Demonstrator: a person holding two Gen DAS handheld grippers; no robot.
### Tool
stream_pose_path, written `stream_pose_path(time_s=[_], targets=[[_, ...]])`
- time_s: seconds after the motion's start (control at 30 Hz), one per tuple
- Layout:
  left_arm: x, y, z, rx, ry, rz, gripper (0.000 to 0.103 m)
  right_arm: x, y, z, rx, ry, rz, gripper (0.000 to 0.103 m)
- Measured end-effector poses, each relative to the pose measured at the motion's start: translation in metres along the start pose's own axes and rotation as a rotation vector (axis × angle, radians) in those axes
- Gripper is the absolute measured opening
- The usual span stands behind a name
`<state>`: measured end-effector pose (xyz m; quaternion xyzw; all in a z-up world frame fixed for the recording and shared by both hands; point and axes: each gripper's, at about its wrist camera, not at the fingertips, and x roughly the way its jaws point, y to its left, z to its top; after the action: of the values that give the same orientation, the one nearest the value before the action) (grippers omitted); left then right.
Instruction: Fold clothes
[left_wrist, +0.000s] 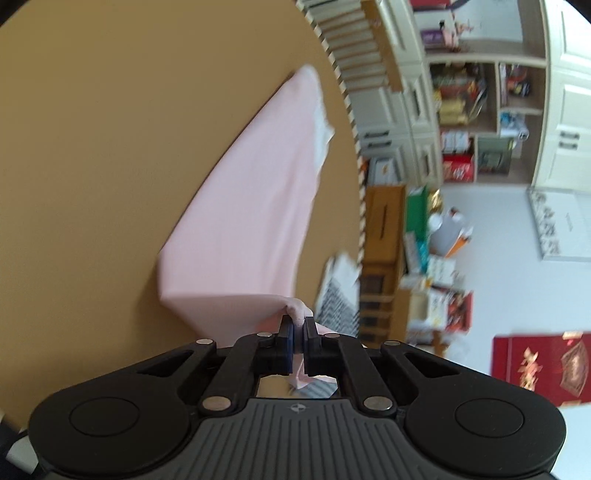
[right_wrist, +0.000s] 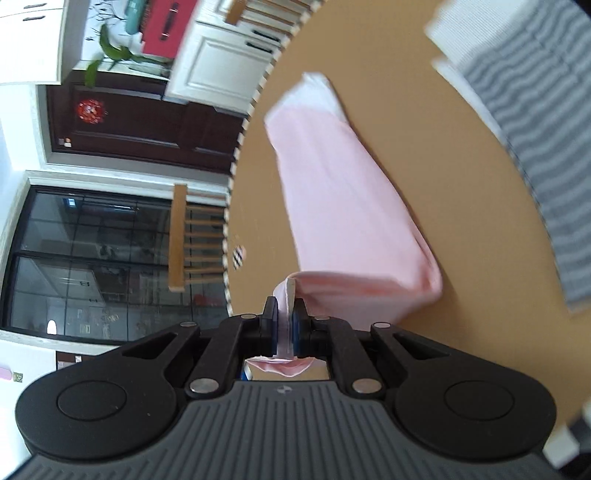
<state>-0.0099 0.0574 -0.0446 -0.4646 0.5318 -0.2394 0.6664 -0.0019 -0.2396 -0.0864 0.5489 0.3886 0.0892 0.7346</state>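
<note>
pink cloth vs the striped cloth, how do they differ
The pink cloth is plain pink; the striped cloth has grey and white bands. The pink cloth is pinched at two corners, by the left gripper and the right gripper, with its near edge lifted; the striped cloth is not held by either gripper. The pink cloth lies in the middle of the table, the striped one off to the side. Both rest on the same tan table.

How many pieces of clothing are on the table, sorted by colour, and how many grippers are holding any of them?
Pink garment: 1, pinched by the left gripper and the right gripper
Grey-and-white striped garment: 1, not held
Grippers holding cloth: 2
Total clothing pieces on the tan table: 2
</note>
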Motion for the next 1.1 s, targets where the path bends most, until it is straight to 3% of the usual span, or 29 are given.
stream_pose_path(time_s=[0.1,0.3,0.47,0.63,0.67,0.73,0.77,0.8,0.87,0.93,0.97,1.03,1.1], targets=[[0.022,-0.029,0.061,0.001,-0.058,-0.009,0.005,0.024,0.026,0.061,-0.039,-0.046,-0.009,0.008],[0.097,-0.047,0.175,-0.069,-0.100,0.033,0.005,0.095,0.023,0.170,0.071,-0.101,-0.087,0.008],[0.156,-0.042,0.243,-0.106,-0.082,0.100,0.005,0.151,0.008,0.225,0.133,-0.102,-0.150,0.008],[0.196,-0.040,0.286,-0.055,-0.081,0.164,0.005,0.192,-0.010,0.258,0.159,-0.098,-0.187,0.008],[0.202,-0.038,0.291,-0.053,-0.081,0.171,0.005,0.198,-0.014,0.263,0.171,-0.094,-0.189,0.011],[0.214,-0.033,0.302,-0.057,-0.084,0.189,0.006,0.207,-0.024,0.269,0.220,-0.102,-0.214,0.029],[0.218,-0.028,0.305,-0.068,-0.096,0.205,0.007,0.207,-0.028,0.270,0.243,-0.133,-0.220,0.055],[0.220,-0.024,0.307,-0.081,-0.110,0.223,0.011,0.204,-0.031,0.270,0.253,-0.172,-0.209,0.069],[0.215,-0.019,0.309,-0.108,-0.178,0.219,0.032,0.195,-0.036,0.270,0.257,-0.254,-0.181,0.067],[0.198,-0.019,0.302,-0.064,-0.263,0.171,0.041,0.178,-0.031,0.263,0.179,-0.353,-0.139,0.066],[0.189,-0.020,0.297,-0.035,-0.306,0.144,0.044,0.171,-0.023,0.257,0.063,-0.391,-0.145,0.060],[0.181,-0.030,0.284,0.133,-0.322,0.194,0.045,0.174,-0.002,0.241,-0.269,-0.374,-0.252,0.052],[0.183,-0.038,0.268,0.323,-0.307,0.270,0.046,0.187,0.011,0.226,-0.512,-0.320,-0.343,0.033]])
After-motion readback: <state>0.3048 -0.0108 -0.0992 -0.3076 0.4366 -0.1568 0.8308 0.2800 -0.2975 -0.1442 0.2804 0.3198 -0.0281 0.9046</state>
